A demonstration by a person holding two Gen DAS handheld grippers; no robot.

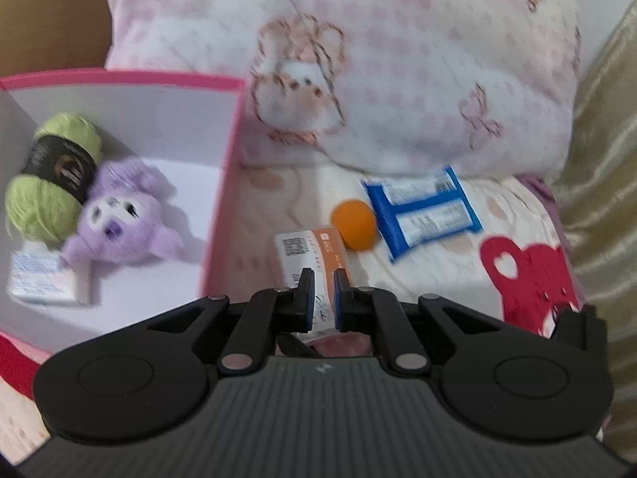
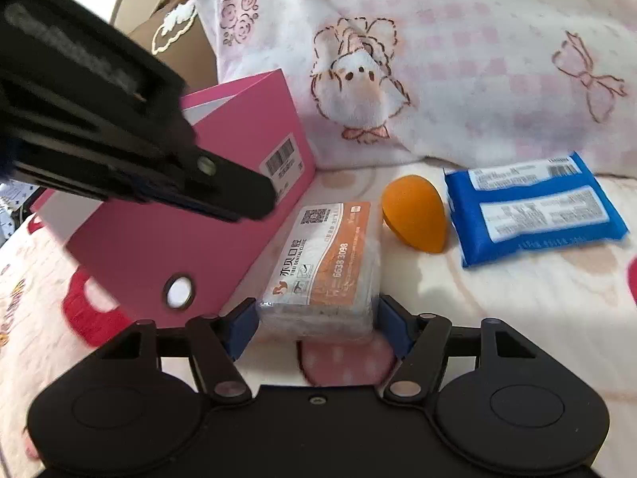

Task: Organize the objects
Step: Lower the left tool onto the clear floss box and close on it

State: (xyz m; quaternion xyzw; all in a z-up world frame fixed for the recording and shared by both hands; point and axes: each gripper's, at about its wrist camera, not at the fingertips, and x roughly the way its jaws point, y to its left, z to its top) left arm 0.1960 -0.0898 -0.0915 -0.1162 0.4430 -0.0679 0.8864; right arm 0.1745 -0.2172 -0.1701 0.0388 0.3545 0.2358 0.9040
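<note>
Orange-white tissue pack (image 2: 322, 263) sits btwn my right tongs (image 2: 316, 320), lower centre, pads not yet pressing; left tongs (image 1: 323, 294) closed, empty.

tissue pack (image 2: 326, 267) – "DENTAL CLINIC", "6638 3098"

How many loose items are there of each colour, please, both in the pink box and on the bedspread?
Green: 1, yarn skein
Purple: 1, plush toy
White: 1, small packet
Orange: 2, tissue pack, egg-shaped sponge
Blue: 1, wipes pack
Total: 6
</note>
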